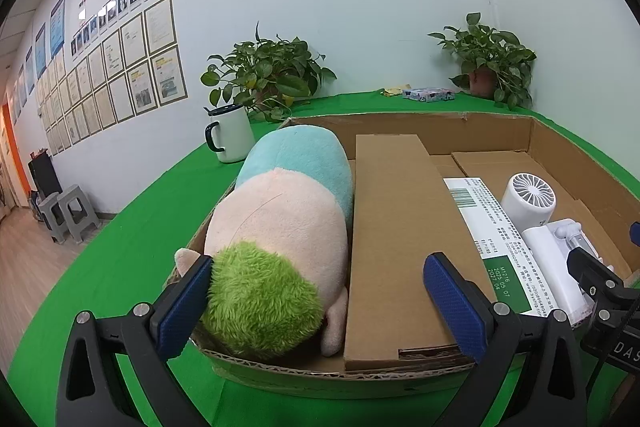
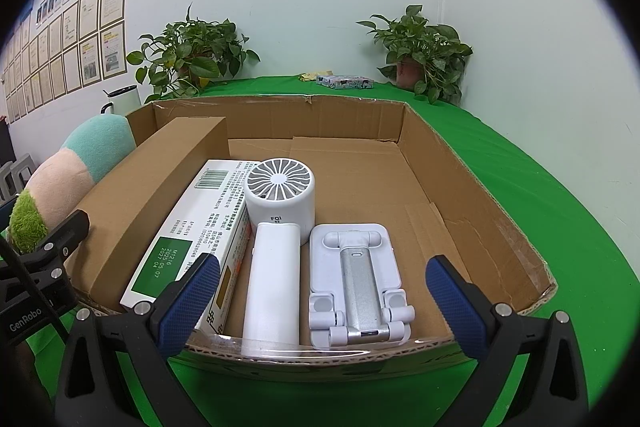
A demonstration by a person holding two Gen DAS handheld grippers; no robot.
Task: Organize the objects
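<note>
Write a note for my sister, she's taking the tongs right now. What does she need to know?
Left tongs: open, empty, over the plush toy.
Right tongs: open, empty, over the phone stand.
Done: the cardboard tray holds the toy, a brown box, a printed box, a handheld fan and the stand, side by side.
Left: maybe the mug and small packet, still on the green table.

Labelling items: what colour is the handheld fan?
White handheld fan; right wrist view shows it best.
</note>
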